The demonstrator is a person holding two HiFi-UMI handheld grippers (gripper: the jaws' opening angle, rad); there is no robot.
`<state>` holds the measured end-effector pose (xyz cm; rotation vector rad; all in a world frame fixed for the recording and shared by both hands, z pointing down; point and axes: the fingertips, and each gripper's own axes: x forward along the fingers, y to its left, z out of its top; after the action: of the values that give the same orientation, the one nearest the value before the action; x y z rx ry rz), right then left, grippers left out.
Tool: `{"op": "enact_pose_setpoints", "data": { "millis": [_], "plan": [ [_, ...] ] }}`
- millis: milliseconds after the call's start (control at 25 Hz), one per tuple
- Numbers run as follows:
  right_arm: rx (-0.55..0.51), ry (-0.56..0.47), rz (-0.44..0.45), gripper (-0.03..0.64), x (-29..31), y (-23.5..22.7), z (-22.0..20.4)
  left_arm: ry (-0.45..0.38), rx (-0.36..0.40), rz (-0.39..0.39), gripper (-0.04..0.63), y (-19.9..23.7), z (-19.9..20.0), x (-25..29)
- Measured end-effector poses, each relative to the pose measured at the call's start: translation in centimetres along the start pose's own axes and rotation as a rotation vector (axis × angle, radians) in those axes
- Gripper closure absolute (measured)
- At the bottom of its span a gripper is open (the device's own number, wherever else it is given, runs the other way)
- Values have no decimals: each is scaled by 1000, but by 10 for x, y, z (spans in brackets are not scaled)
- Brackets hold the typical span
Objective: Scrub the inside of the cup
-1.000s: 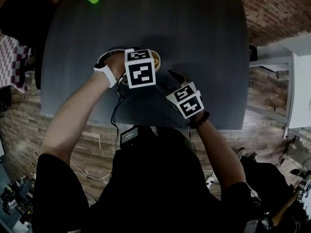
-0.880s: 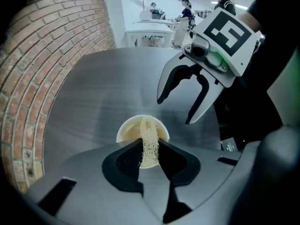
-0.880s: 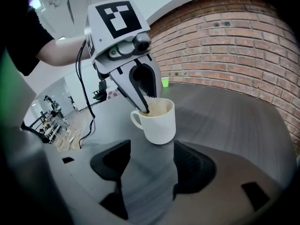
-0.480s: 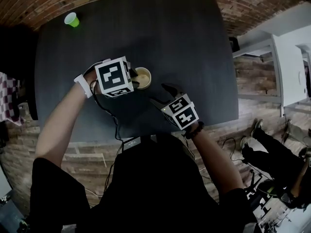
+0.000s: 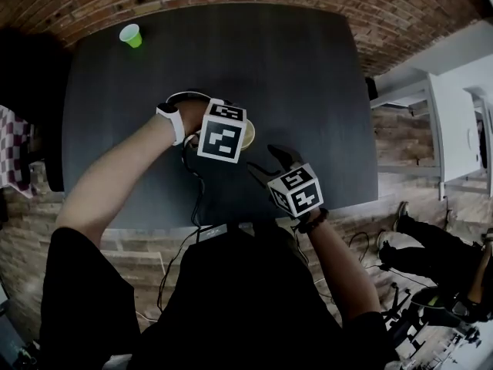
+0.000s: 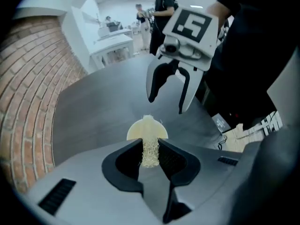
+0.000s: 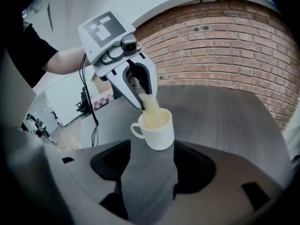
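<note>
A white cup (image 7: 157, 128) with a handle on its left stands on the dark table (image 5: 308, 75). My left gripper (image 6: 150, 154) points steeply down over the cup and is shut on a pale mesh scrubbing pad (image 6: 149, 149). In the right gripper view the pad (image 7: 149, 104) reaches into the cup's mouth. In the head view the left gripper's marker cube (image 5: 223, 132) hides most of the cup (image 5: 248, 133). My right gripper (image 7: 152, 165) stands open just short of the cup, with nothing between its jaws. It also shows in the left gripper view (image 6: 166, 102).
A small green cup (image 5: 131, 35) stands at the table's far left corner. A black cable (image 5: 192, 199) runs from the left gripper over the near edge. White furniture (image 5: 462, 106) stands to the right of the table, and brick surrounds it.
The left gripper's cube has rolled and shifted over the cup, which showed beside it half a second ago. Both grippers have lifted slightly. The head camera has also shifted.
</note>
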<state>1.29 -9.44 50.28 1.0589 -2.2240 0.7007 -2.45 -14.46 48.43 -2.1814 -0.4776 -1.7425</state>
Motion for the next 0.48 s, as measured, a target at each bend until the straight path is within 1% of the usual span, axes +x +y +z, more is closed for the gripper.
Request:
{"op": "enact_pose_setpoints", "data": {
  "millis": [120,200,240,320,360,440,480],
  "plan": [
    [0,1,18,316,-2,3,-2,113,100,19,503,3,-3,21],
    [4,-2,27,316,-5,3,-6,164,143,24,503,1,-6,31],
    [4,-5,31,316,-7,3,-7,180,152,14,503,-2,-7,33],
    [3,-2,40,316,-11,3,-12,193,130,-36,503,-11,-7,29],
    [5,0,44,316,-14,2,-14,181,97,-68,503,-15,-4,22],
    [12,1,49,316,-19,-2,-18,120,4,-123,503,-18,6,-3],
    [15,0,48,316,-21,-5,-19,83,-35,-136,503,-17,11,-17]
  ]
}}
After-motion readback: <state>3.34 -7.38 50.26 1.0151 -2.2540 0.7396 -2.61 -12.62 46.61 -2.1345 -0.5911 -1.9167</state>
